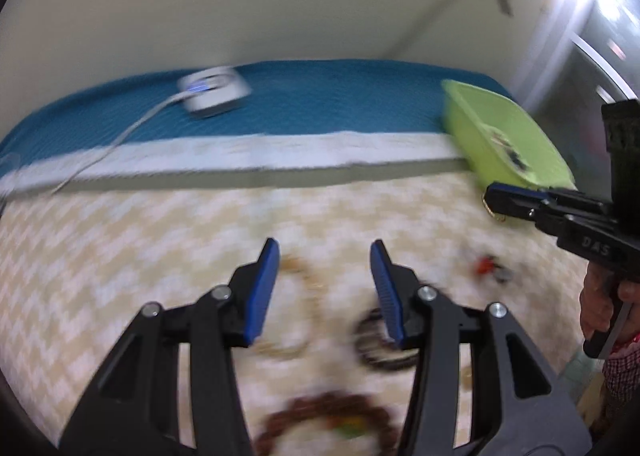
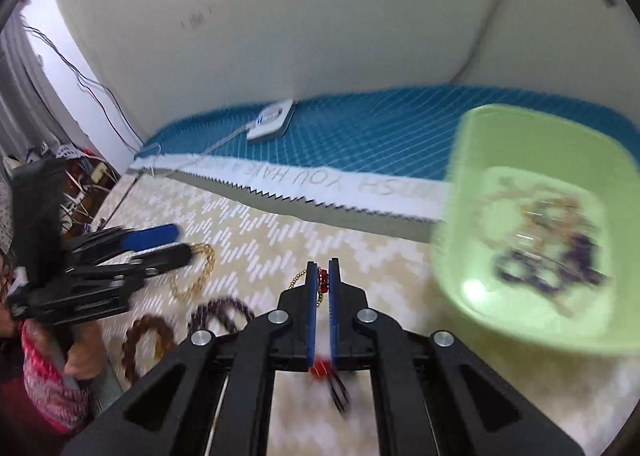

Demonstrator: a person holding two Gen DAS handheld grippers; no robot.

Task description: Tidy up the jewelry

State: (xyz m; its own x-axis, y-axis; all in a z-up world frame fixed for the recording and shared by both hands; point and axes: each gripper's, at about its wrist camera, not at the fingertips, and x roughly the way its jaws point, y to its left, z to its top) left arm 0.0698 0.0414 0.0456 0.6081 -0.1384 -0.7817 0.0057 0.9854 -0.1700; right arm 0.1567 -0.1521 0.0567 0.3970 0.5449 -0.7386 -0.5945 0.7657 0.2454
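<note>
Right gripper (image 2: pixel 324 268) fingers clamped on red beaded piece (image 2: pixel 322 279); left gripper (image 1: pixel 324 252) fingers apart, empty; glossy green tray (image 2: pixel 472 159).

A home bedroom: a blue mattress (image 2: pixel 360 127) along plain white walls (image 2: pixel 280 15), a patterned cloth (image 2: pixel 260 240) spread beside it.

White strip (image 2: pixel 320 181): "YOU HAVE"; right gripper (image 1: pixel 494 199): "DAS"

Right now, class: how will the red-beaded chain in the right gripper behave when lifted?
The red-beaded chain probably flops: its gold end droops beside the shut right gripper. It looks light, since thin pads alone hold it. It may swing, as its lower end hangs loose.
</note>
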